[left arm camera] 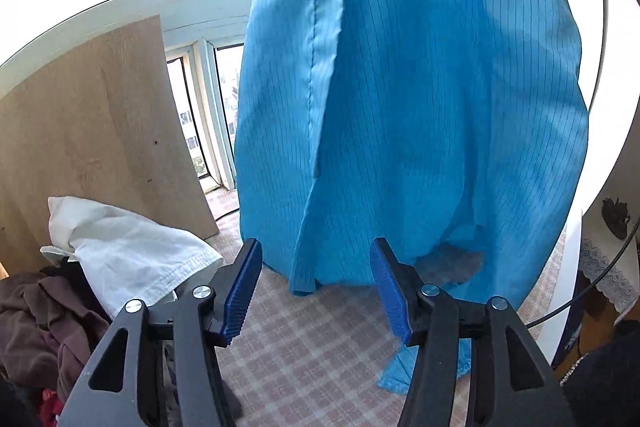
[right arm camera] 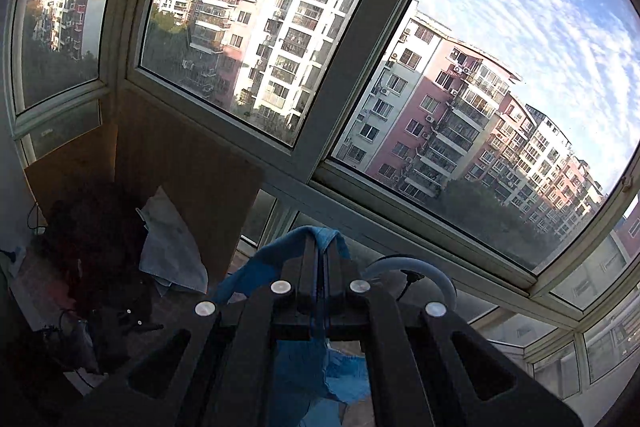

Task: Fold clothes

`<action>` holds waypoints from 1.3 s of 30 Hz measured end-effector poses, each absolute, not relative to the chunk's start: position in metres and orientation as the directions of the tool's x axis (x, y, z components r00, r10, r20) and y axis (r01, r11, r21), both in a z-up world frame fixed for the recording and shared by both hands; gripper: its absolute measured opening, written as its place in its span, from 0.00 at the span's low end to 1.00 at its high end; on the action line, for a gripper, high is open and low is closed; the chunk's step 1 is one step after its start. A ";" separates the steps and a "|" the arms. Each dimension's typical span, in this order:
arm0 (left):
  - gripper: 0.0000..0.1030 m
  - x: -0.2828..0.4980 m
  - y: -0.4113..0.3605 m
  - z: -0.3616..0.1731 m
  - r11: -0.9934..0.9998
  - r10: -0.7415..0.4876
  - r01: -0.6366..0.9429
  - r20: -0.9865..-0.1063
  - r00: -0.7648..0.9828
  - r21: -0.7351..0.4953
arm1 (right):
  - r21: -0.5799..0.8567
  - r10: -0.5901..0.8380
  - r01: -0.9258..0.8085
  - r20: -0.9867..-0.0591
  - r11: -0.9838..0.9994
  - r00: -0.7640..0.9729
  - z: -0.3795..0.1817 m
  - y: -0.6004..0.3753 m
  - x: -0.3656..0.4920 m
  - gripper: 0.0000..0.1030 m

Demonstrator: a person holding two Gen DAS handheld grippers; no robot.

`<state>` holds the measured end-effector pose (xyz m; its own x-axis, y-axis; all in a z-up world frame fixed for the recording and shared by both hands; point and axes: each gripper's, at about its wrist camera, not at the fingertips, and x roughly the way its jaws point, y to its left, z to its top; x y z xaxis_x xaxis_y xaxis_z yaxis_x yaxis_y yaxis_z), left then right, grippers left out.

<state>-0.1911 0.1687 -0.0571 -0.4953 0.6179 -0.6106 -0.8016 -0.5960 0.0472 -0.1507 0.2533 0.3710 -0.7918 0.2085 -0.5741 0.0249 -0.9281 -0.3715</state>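
Observation:
A blue pinstriped garment (left arm camera: 400, 99) hangs in the air and fills the middle of the left wrist view, its lower hem just above the checked cloth surface (left arm camera: 304, 347). My left gripper (left arm camera: 316, 275) stands open below and in front of that hem, and nothing sits between its blue pads (left arm camera: 242, 291). In the right wrist view my right gripper (right arm camera: 322, 247) is shut on a bunched fold of the blue garment (right arm camera: 320, 233), which drapes over the fingertips and hangs down beneath the jaws. The rest of the garment is hidden there.
A white cloth (left arm camera: 132, 251) lies on a heap of brown and dark clothes (left arm camera: 44, 319) at the left. A wooden board (left arm camera: 92, 131) leans behind them. Large windows (right arm camera: 360, 67) stand ahead, with apartment blocks outside. A black cable (left arm camera: 592, 283) curves at the right.

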 end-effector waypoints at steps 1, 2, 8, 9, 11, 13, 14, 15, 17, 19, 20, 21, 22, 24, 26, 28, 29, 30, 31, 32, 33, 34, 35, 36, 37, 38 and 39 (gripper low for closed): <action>0.54 -0.195 0.175 -0.060 -0.615 0.585 -0.783 -0.609 -0.535 0.097 | -0.346 0.198 0.027 -0.597 -0.938 -0.778 0.370 0.255 -0.153 0.01; 0.54 -0.202 0.182 -0.065 -0.629 0.557 -0.765 -0.608 -0.566 0.136 | -0.316 0.183 0.029 -0.620 -0.948 -0.763 0.369 0.257 -0.155 0.01; 0.00 -0.258 0.211 -0.097 -0.600 0.609 -0.789 -0.717 -0.339 -0.136 | -0.221 0.153 0.001 -0.678 -0.975 -0.719 0.353 0.272 -0.149 0.01; 0.00 -0.259 0.209 -0.095 -0.593 0.622 -0.789 -0.715 -0.318 -0.164 | -0.209 0.151 -0.008 -0.680 -0.978 -0.718 0.351 0.275 -0.148 0.01; 0.00 -0.251 0.200 -0.081 -0.574 0.638 -0.807 -0.694 -0.333 -0.141 | -0.197 0.157 -0.028 -0.678 -0.980 -0.719 0.350 0.279 -0.145 0.01; 0.00 -0.236 0.178 -0.055 -0.556 0.656 -0.825 -0.662 -0.363 -0.099 | -0.199 0.163 -0.038 -0.664 -0.979 -0.730 0.356 0.279 -0.139 0.01; 0.00 -0.228 0.166 -0.042 -0.548 0.663 -0.833 -0.648 -0.375 -0.079 | -0.199 0.166 -0.043 -0.654 -0.979 -0.738 0.360 0.280 -0.135 0.01; 0.00 -0.220 0.153 -0.028 -0.540 0.671 -0.839 -0.634 -0.385 -0.061 | -0.196 0.166 -0.049 -0.644 -0.979 -0.747 0.367 0.281 -0.131 0.01; 0.00 -0.201 0.126 -0.004 -0.528 0.688 -0.849 -0.602 -0.406 -0.031 | -0.185 0.164 -0.058 -0.629 -0.981 -0.760 0.375 0.286 -0.123 0.01; 0.00 -0.182 0.109 0.008 -0.506 0.707 -0.862 -0.584 -0.399 -0.024 | -0.174 0.162 -0.067 -0.616 -0.982 -0.771 0.382 0.292 -0.116 0.01; 0.00 -0.174 0.106 0.010 -0.493 0.720 -0.870 -0.575 -0.389 -0.028 | -0.169 0.161 -0.071 -0.609 -0.983 -0.776 0.385 0.294 -0.113 0.01; 0.00 -0.166 0.106 0.010 -0.477 0.728 -0.879 -0.571 -0.378 -0.026 | -0.159 0.155 -0.072 -0.608 -0.985 -0.779 0.386 0.298 -0.110 0.01; 0.00 -0.159 0.113 0.004 -0.461 0.727 -0.887 -0.579 -0.369 -0.013 | -0.148 0.150 -0.073 -0.611 -0.986 -0.777 0.383 0.302 -0.109 0.01; 0.00 -0.155 0.135 -0.014 -0.443 0.710 -0.896 -0.617 -0.340 -0.016 | -0.138 0.149 -0.079 -0.626 -0.987 -0.766 0.371 0.310 -0.110 0.01; 0.00 -0.159 0.157 -0.039 -0.429 0.702 -0.901 -0.651 -0.288 -0.064 | -0.134 0.145 -0.076 -0.649 -0.988 -0.747 0.354 0.318 -0.115 0.01; 0.00 -0.160 0.181 -0.066 -0.419 0.689 -0.903 -0.679 -0.251 -0.091 | -0.143 0.149 -0.072 -0.664 -0.987 -0.733 0.336 0.326 -0.120 0.01; 0.02 -0.161 0.192 -0.078 -0.417 0.680 -0.903 -0.694 -0.236 -0.101 | -0.143 0.150 -0.072 -0.671 -0.987 -0.726 0.325 0.332 -0.124 0.01; 0.02 -0.162 0.203 -0.089 -0.417 0.669 -0.902 -0.710 -0.220 -0.114 | -0.138 0.148 -0.073 -0.682 -0.988 -0.716 0.314 0.340 -0.127 0.01; 0.03 -0.164 0.213 -0.098 -0.416 0.661 -0.899 -0.724 -0.195 -0.138 | -0.137 0.148 -0.072 -0.696 -0.988 -0.703 0.301 0.349 -0.129 0.01; 0.03 -0.165 0.220 -0.105 -0.415 0.656 -0.896 -0.735 -0.173 -0.160 | -0.139 0.149 -0.071 -0.709 -0.988 -0.689 0.287 0.358 -0.132 0.01; 0.04 -0.164 0.224 -0.109 -0.414 0.655 -0.893 -0.740 -0.155 -0.179 | -0.144 0.153 -0.069 -0.725 -0.987 -0.672 0.272 0.368 -0.133 0.01; 0.08 -0.164 0.229 -0.113 -0.413 0.653 -0.889 -0.745 -0.137 -0.198 | -0.146 0.156 -0.070 -0.742 -0.987 -0.652 0.256 0.380 -0.134 0.01; 0.13 -0.162 0.232 -0.116 -0.412 0.647 -0.889 -0.751 -0.131 -0.200 | -0.144 0.158 -0.073 -0.758 -0.987 -0.632 0.239 0.393 -0.133 0.01; 0.16 -0.158 0.235 -0.118 -0.410 0.636 -0.895 -0.759 -0.142 -0.177 | -0.142 0.159 -0.076 -0.775 -0.987 -0.612 0.222 0.406 -0.132 0.01; 0.21 -0.155 0.239 -0.120 -0.411 0.623 -0.898 -0.768 -0.151 -0.157 | -0.136 0.159 -0.083 -0.789 -0.987 -0.593 0.206 0.420 -0.132 0.01; 0.22 -0.152 0.243 -0.122 -0.413 0.608 -0.900 -0.779 -0.157 -0.141 | -0.130 0.158 -0.090 -0.801 -0.987 -0.578 0.192 0.434 -0.130 0.01; 0.22 -0.149 0.247 -0.123 -0.415 0.592 -0.901 -0.789 -0.164 -0.125 | -0.127 0.158 -0.095 -0.811 -0.987 -0.563 0.179 0.448 -0.127 0.01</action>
